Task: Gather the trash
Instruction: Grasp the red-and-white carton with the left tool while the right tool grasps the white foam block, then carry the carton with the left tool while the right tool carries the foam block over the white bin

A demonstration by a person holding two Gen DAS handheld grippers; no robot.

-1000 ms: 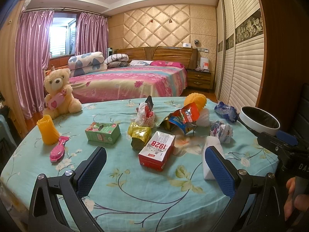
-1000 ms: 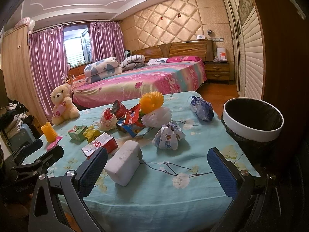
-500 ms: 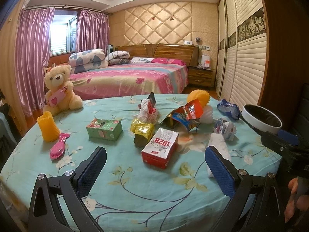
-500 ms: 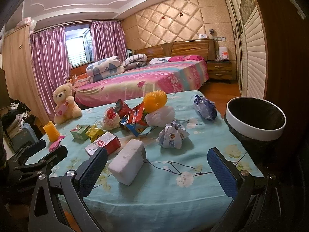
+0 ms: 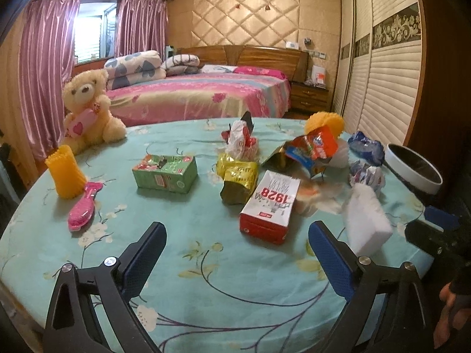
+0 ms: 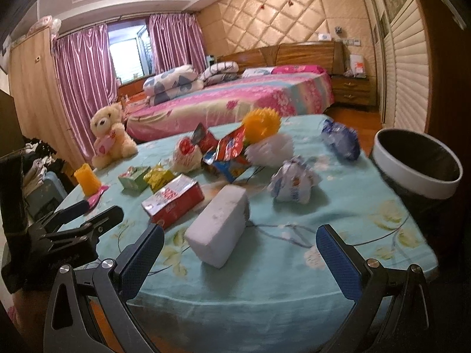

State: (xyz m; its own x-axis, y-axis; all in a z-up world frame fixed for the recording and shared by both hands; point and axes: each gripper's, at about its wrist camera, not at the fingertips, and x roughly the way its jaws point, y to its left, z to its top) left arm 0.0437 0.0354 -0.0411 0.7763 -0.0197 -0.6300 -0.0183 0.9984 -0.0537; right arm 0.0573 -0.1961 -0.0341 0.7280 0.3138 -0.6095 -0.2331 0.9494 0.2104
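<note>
Trash lies on a round table with a teal flowered cloth (image 5: 206, 264): a red and white "1928" box (image 5: 269, 206), a green box (image 5: 164, 173), a yellow wrapper (image 5: 238, 176), a red and blue snack bag (image 5: 309, 150), a crumpled white wrapper (image 6: 294, 181), a blue crumpled bag (image 6: 341, 142). A white-rimmed black bin (image 6: 415, 158) stands off the table's right side. My left gripper (image 5: 237, 256) is open over the near edge, short of the 1928 box. My right gripper (image 6: 240, 259) is open, a white foam block (image 6: 219, 232) lying just ahead between its fingers.
A teddy bear (image 5: 88, 108), an orange ribbed cup (image 5: 66, 172) and a pink brush (image 5: 82, 211) sit at the table's left. An orange and white pompom (image 6: 265, 138) lies at the back. A bed (image 5: 200, 97) and slatted wardrobe doors (image 5: 391, 88) are behind.
Both grippers have moved forward toward the table, so the objects look closer. Their fingers stay spread the same. Nothing on the table has shifted.
</note>
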